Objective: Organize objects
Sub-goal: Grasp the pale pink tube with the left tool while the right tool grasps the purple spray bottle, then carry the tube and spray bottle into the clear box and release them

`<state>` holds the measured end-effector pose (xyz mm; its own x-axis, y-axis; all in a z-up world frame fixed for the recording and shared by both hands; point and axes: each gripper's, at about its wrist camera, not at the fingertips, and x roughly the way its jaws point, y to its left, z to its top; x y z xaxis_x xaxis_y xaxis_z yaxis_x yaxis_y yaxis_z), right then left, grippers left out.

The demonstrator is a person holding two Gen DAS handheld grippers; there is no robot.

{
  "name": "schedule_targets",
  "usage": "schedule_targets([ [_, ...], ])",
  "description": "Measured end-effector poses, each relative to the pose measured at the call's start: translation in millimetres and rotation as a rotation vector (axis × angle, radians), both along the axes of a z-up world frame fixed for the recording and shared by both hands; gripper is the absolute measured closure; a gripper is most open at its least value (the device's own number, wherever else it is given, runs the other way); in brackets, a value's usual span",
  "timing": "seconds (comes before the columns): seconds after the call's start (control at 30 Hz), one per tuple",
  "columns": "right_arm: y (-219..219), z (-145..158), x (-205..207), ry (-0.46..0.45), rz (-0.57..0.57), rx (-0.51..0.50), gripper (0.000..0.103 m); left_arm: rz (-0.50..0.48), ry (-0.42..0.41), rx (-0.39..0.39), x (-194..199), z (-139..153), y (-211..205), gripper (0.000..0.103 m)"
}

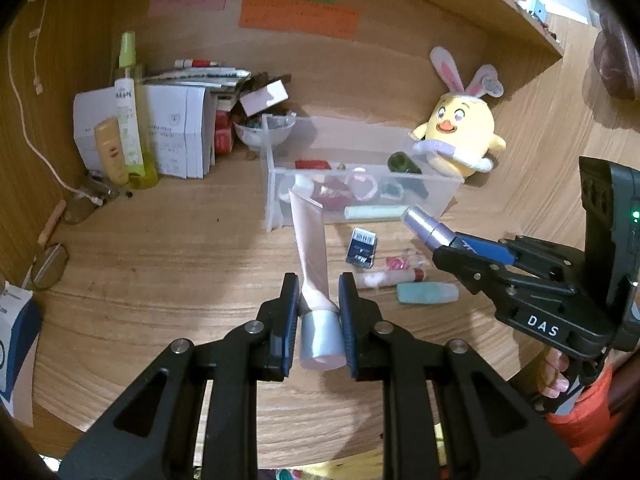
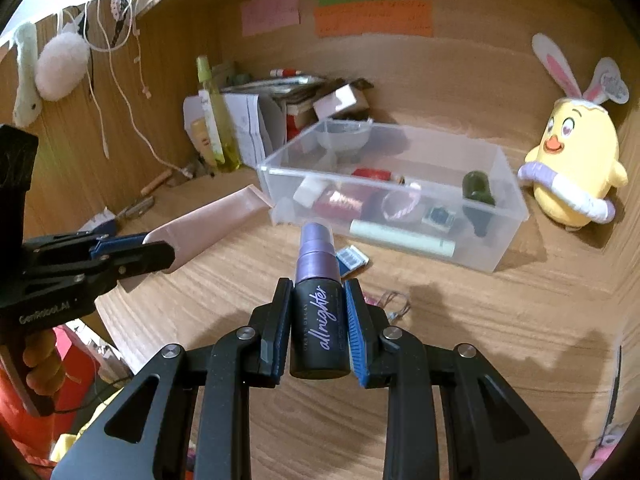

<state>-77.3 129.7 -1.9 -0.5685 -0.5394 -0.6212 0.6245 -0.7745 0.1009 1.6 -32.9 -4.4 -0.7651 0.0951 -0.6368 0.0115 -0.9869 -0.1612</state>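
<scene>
A: What is the table [image 1: 160,264] made of?

B: Wood-grain surface, matt, with visible streaks. The box [image 2: 496,216] on it is clear plastic, smooth and slightly cloudy.

A: And the pink tube [image 1: 310,248]?

B: Soft, satiny plastic with a dull silver cap. The spray bottle [image 2: 318,320] has a dark matt body and a purple top with a metallic sheen.

A: The left tool [image 1: 319,292]?

B: Matt black plastic, ribbed blue pads, shiny metal rivets. The chick toy [image 2: 572,168] is fuzzy plush cloth.
</scene>
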Motion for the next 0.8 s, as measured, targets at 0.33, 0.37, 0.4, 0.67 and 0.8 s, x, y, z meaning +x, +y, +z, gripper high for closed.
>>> schedule_targets([
  [0.33,8.8,25.3,-18.4,0.065,-0.027,-0.029,0.08,-0.001,0.079,-0.016,-9.8,29.5,9.2,0.083],
  [0.37,9.2,27.3,-21.7,0.069,-0.03,-0.034,0.08,0.0,0.084,-0.019,-12.0,32.0,9.7,0.084],
  [0.4,9.9,28.6,-24.1,0.071,-0.032,-0.037,0.08,0.0,0.088,-0.02,-15.1,34.3,9.9,0.084],
  [0.67,9.0,36.9,-49.5,0.092,-0.04,-0.031,0.08,0.004,0.109,-0.015,-47.5,45.3,6.9,0.084],
  [0.8,7.6,40.2,-68.0,0.094,-0.052,-0.023,0.08,0.005,0.104,-0.018,-69.7,44.9,3.9,0.084],
])
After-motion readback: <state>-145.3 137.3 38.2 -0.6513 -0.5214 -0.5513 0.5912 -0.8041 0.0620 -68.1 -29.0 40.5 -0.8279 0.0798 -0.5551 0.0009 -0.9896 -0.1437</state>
